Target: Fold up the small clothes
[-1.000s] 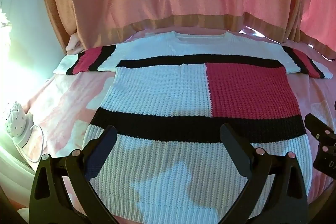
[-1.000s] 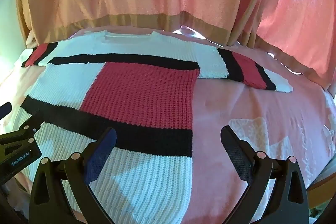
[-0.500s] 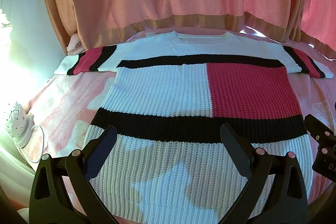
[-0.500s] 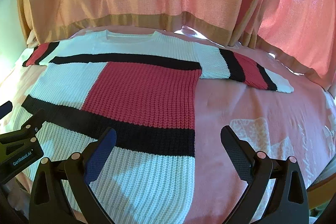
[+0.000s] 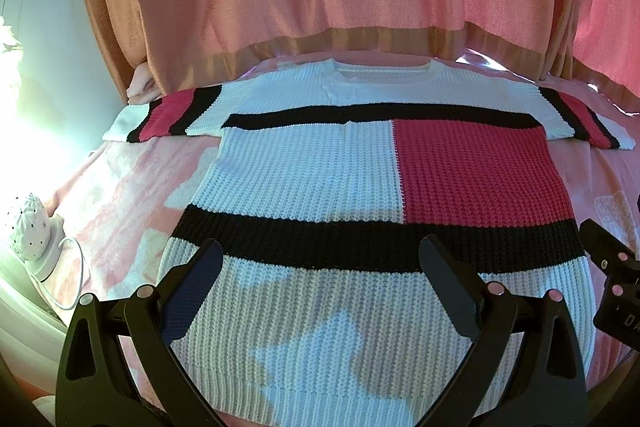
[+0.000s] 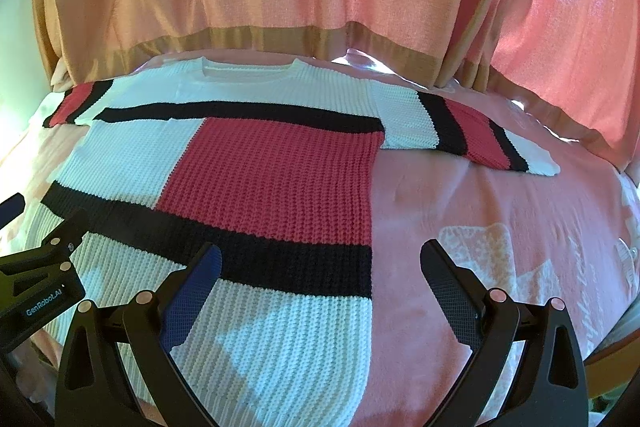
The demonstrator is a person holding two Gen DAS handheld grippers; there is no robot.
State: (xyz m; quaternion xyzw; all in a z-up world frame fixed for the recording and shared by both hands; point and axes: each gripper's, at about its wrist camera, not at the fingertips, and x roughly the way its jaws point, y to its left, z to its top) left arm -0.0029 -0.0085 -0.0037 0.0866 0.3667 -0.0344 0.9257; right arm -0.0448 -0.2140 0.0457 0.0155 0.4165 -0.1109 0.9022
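Knit sweater (image 5: pixel 360 187) lies flat, ready for folding; left gripper (image 5: pixel 320 259) and right gripper (image 6: pixel 320 259) hover wide near its hem.

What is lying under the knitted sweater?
The sweater lies spread flat on a pink blanket with pale patterns. What is beneath the blanket is covered.

Here's the bed (image 6: pixel 460 211), covered in a pink patterned blanket (image 5: pixel 132 211). Flat on it lies a knit sweater (image 5: pixel 320 179), white with black bands and a red block, sleeves spread to both sides, collar toward the curtain, hem at the near edge.
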